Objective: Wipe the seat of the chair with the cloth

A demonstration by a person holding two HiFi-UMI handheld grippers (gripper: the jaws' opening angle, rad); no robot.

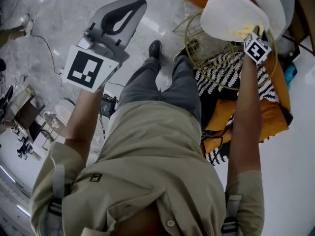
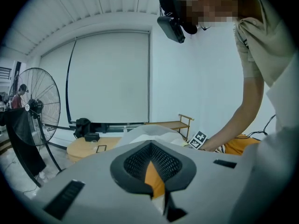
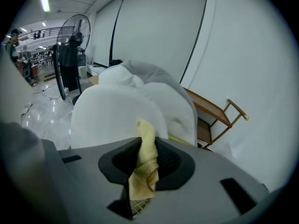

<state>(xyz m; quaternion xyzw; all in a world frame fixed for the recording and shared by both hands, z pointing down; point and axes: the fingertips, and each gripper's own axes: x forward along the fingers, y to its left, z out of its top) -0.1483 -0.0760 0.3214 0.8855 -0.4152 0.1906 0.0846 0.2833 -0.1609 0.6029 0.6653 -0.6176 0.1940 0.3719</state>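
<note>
Two grippers are in view. The right gripper has its jaws clamped on a yellow cloth. The cloth is bunched into a narrow strip with its long axis along the jaws, and its free end points forward and up at the chair seat, a white moulded shell directly ahead. In the head view the cloth lies at the near edge of that shell and appears to touch it; the shell sits on a gold wire frame. The left gripper is held up, well apart from the chair, jaws closed tip to tip with nothing between them. The floor is glossy, grey and marble-patterned, with a black cable across it. An orange cushion and black-and-white patterned fabric lie at the chair base. The room has a drawn white blind, a large standing fan and a wooden rack.
</note>
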